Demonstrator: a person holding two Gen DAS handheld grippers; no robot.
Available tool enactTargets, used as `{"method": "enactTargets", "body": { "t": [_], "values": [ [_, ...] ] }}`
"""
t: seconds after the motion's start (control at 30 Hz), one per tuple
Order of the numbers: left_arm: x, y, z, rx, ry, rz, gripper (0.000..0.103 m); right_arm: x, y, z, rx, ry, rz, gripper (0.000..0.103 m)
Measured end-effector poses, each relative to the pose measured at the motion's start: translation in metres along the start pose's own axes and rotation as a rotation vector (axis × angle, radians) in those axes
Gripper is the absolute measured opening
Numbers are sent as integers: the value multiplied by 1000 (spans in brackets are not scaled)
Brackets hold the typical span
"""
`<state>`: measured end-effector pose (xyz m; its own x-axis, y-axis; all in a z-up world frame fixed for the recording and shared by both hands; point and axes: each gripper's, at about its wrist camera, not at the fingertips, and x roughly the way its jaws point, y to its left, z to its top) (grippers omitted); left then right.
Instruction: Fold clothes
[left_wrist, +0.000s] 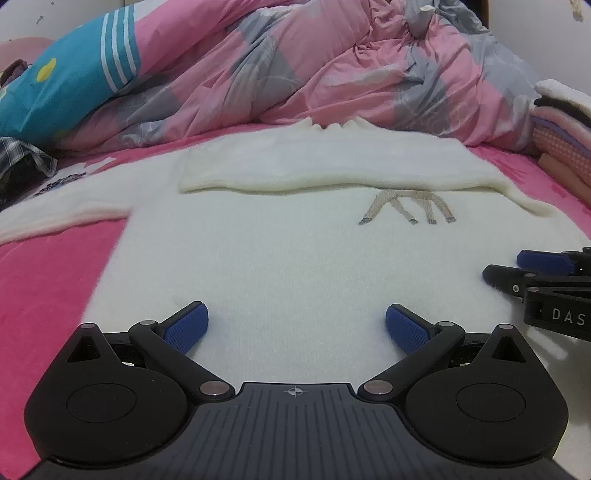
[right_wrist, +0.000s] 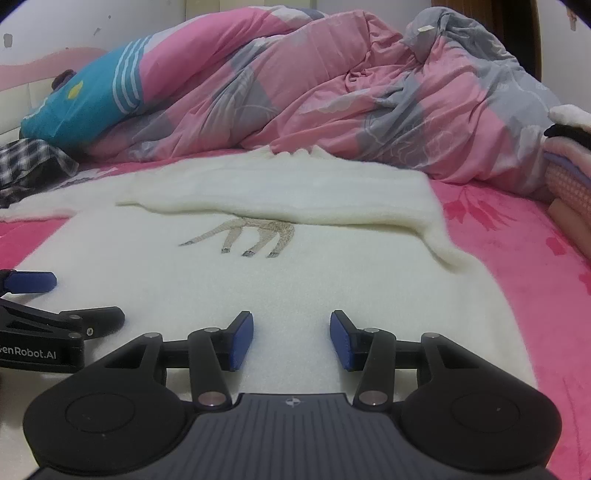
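Fuzzy cream sweater (left_wrist: 258, 251), sleeve folded

Two handheld grippers, matte black w/ blue pads

Left gripper (left_wrist: 295, 325): black linkage arms, silver pivot pins, two round black housings w/ raised discs, ribbed dark-grey centre plate w/ small white crosshair mark; blue textured pads (left_wrist: 186, 326). Right gripper (right_wrist: 291, 339): same build, same crosshair, smooth-edged blue pads (right_wrist: 242, 341). Seen side-on from the other cam, each body carries white lettering: "DAS" on the right one, "enRobot.AI" on the left, plus small screws on the finger links.
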<state>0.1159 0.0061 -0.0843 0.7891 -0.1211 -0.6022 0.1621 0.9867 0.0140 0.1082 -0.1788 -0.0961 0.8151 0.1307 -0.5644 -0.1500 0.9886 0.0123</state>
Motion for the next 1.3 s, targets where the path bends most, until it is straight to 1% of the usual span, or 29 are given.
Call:
{"method": "enactTargets", "body": {
  "t": [0.43,1.3],
  "values": [
    [1,0,-2,-9,-6,3,103,1,-2,-2,13,-8,6,50],
    [0,-2,-2,6,-8,22,103,0,-3,-2,27,-16,16,50]
  ]
}}
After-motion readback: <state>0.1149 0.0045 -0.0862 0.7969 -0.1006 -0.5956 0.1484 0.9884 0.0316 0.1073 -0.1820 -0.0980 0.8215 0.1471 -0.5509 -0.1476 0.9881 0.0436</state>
